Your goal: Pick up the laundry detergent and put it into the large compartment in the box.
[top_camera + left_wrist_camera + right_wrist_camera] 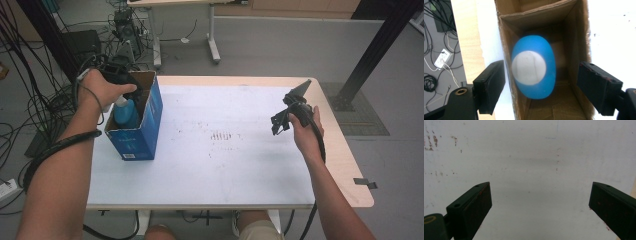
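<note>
Two claws are at work over the counter (215,170), one in each hand. Left claw (541,82): it hangs above the open top of a blue cardboard box (147,127) at the counter's left edge, its two black jaws spread apart and pressing on nothing. Between them, lower down inside the box, stands a blue bottle (534,67) with a round white cap (529,67), seen end-on from above; the pads stand clear of it on both sides. The bottle looks smooth and rounded, oval in outline, slightly blurred. The box's inner walls are plain brown corrugated card, with rough, frayed edges at the rim and a fold across the far end; its outside is glossy blue with a small white label low on the near face.

Right claw (540,205): held over the right part of the counter, well apart from the box, jaws wide open with only bare surface under them. Its pads are flat, dark rectangular blocks, scuffed reddish on the inner faces.

Counter surface: matt white sheet, speckled with small dark and rust-coloured marks, on a pale wood top with rounded corners.
</note>
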Available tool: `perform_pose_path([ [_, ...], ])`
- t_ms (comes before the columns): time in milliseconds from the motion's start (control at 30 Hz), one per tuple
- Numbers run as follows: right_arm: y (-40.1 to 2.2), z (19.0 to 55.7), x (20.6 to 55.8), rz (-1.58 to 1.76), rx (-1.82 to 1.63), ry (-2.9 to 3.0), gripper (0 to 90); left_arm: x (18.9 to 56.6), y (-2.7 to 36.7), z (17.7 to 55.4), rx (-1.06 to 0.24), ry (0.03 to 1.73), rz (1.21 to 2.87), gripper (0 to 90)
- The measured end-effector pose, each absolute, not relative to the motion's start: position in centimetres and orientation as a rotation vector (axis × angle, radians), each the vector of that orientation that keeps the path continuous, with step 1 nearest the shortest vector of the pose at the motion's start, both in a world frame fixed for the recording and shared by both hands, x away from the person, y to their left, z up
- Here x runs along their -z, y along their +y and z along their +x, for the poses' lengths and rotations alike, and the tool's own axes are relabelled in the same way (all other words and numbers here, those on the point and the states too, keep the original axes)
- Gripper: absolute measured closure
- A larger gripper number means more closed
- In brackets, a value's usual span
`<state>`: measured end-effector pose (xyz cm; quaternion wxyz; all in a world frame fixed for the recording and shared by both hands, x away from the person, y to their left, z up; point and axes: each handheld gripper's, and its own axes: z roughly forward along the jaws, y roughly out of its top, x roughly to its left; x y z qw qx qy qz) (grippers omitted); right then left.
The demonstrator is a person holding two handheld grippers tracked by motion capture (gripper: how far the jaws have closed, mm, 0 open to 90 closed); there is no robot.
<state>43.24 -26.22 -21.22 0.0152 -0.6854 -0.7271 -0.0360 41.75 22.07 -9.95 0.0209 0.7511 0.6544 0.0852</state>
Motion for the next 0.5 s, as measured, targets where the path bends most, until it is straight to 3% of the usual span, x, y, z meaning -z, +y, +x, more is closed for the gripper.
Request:
perform_pose_path([
  [500,-26.4,43.2,20.6,-2.132,0.120,-2.274,4.5,7.0,20.2,41.3,-0.270,1.944,2.342,11.8],
])
